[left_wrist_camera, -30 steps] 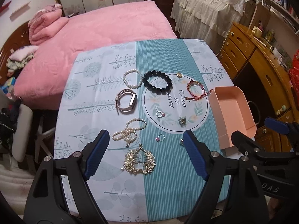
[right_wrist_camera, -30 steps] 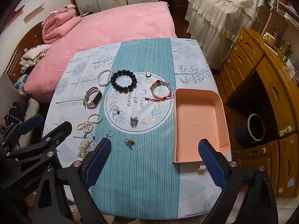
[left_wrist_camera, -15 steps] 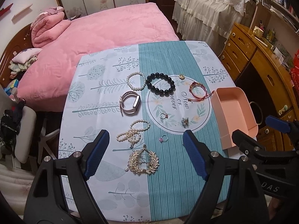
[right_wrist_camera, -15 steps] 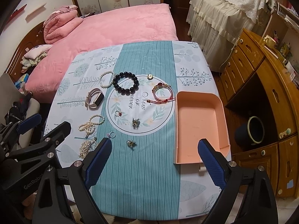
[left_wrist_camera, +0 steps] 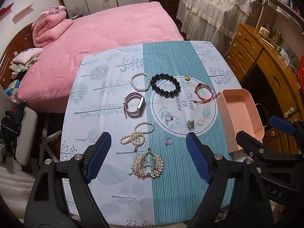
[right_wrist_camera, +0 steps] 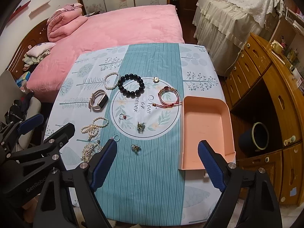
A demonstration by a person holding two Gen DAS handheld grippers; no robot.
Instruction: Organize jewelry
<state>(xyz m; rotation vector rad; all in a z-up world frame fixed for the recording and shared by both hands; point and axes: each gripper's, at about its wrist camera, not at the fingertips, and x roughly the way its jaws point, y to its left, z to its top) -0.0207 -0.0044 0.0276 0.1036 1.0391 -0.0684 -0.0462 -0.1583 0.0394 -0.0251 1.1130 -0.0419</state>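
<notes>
Gold hair comb [right_wrist_camera: 90, 150] sits partly hidden, apparently behind left claw [right_wrist_camera: 55, 127].

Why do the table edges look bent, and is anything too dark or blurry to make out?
Left wrist view: the fisheye lens bows the tablecloth edges; corners go black, but the black bead bracelet is sharp. Right wrist view: same curving; warm, even room light, soft shadows inside the pink box; no strong glare.
</notes>
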